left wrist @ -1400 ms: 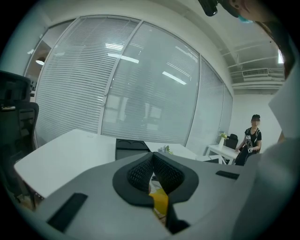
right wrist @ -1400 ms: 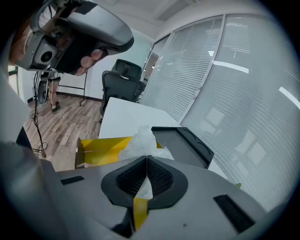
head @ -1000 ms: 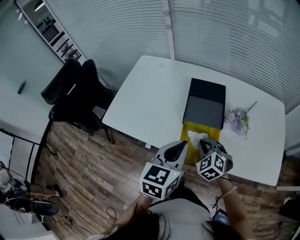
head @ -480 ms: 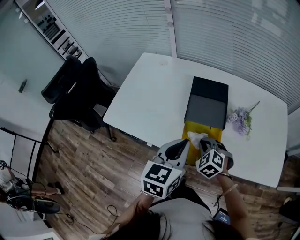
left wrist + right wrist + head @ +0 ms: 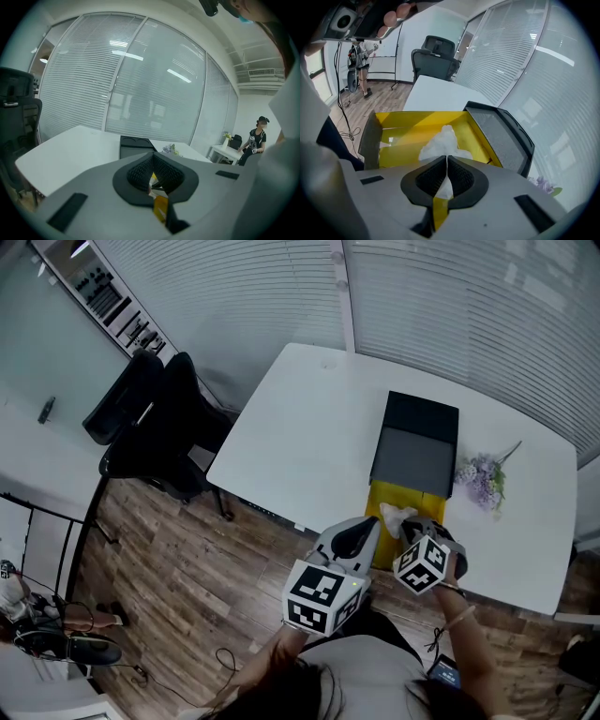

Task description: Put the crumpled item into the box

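Right gripper [image 5: 446,161] pinched tight on the crumpled white paper [image 5: 440,143], most of the wad sticking out past the tips, over the yellow inside of the box [image 5: 417,126]; can't tell if the paper touches the box floor. Box is open, its dark grey lid [image 5: 501,133] folded back flat on the far side toward the blinds. In the head view the box [image 5: 380,502] sits at the near edge of the white bench [image 5: 300,437], lid [image 5: 417,442] behind it, paper [image 5: 394,515] just over the yellow part, right gripper [image 5: 410,526] right on it. Left gripper [image 5: 364,531] hangs just beside the box's left side, off the bench edge; in its own view the left gripper [image 5: 153,161] has its pads closed together with nothing between them. Small bunch of purple flowers [image 5: 478,479] lies on the bench right of the lid. Black office chairs [image 5: 155,418] stand on the wood floor left of the bench
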Demonstrator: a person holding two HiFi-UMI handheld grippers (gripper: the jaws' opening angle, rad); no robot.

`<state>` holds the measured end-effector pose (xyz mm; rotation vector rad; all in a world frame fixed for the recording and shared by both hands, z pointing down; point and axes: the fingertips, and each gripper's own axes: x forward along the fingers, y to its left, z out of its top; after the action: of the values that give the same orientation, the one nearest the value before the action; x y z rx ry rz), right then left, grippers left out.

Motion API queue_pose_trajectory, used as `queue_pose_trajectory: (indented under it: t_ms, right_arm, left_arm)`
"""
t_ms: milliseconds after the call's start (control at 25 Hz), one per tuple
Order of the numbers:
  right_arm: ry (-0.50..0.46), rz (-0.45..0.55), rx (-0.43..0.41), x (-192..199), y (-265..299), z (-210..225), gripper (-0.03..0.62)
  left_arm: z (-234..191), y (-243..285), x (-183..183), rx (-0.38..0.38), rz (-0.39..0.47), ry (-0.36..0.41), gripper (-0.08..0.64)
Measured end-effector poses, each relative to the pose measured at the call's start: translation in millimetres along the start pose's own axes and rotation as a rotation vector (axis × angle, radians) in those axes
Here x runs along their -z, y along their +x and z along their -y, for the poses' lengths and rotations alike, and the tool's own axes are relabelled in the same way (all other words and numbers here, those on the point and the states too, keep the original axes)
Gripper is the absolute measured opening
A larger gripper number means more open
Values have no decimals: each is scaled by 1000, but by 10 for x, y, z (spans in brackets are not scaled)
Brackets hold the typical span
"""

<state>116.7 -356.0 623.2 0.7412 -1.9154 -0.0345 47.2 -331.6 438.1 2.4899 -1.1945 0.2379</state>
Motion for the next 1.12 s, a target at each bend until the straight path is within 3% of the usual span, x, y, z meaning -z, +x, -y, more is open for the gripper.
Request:
queue_pose_trajectory:
  t_ms: [600, 1120]
  right_arm:
    - [82, 79, 53, -126, -146, 110, 57]
    - [245, 215, 162, -279, -669, 213, 55]
  left_arm:
    - [22, -54, 5, -2, 2, 12, 18]
    - [137, -212, -30, 8, 30, 37, 18]
